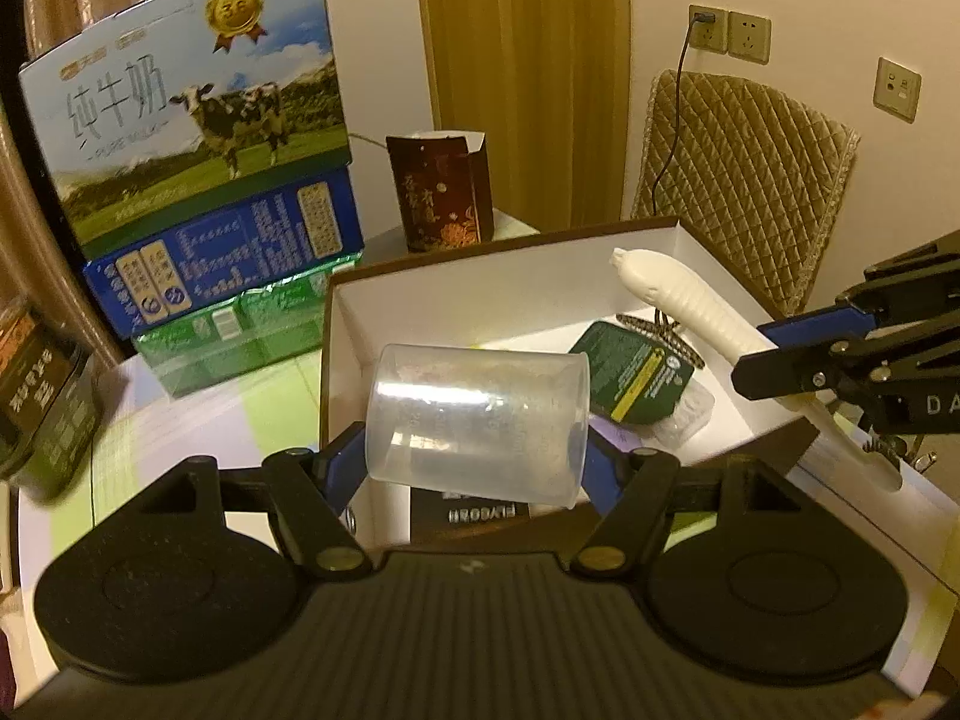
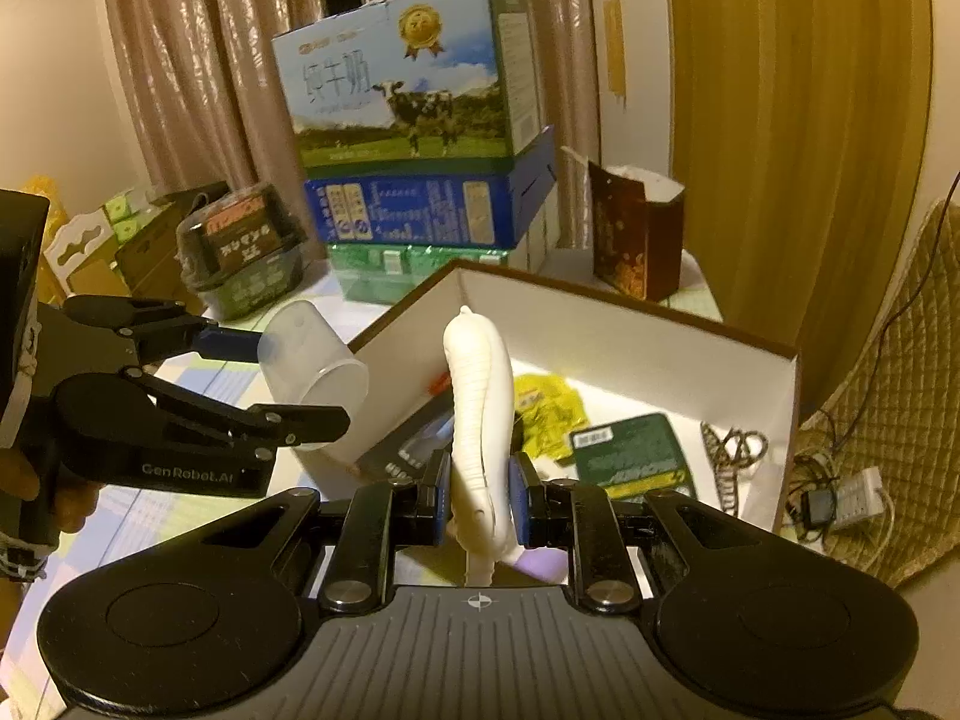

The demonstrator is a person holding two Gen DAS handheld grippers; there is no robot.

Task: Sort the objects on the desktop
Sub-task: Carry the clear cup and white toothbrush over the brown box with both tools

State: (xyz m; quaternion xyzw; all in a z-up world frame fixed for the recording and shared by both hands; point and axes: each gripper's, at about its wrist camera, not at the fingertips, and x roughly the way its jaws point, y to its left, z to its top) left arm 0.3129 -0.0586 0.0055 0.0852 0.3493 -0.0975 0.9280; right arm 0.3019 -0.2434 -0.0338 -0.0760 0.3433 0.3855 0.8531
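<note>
Above the box (image 1: 684, 234), left fingers (image 1: 336, 468) grip the cup (image 1: 474, 420), right fingers (image 2: 517, 495) the white tube (image 2: 480, 396)

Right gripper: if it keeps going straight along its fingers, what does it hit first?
Probably the floor of the white box, near the yellow wrapper and green packet. The right gripper points down into it, and the white tool it holds would touch first. Depth is unclear.
</note>
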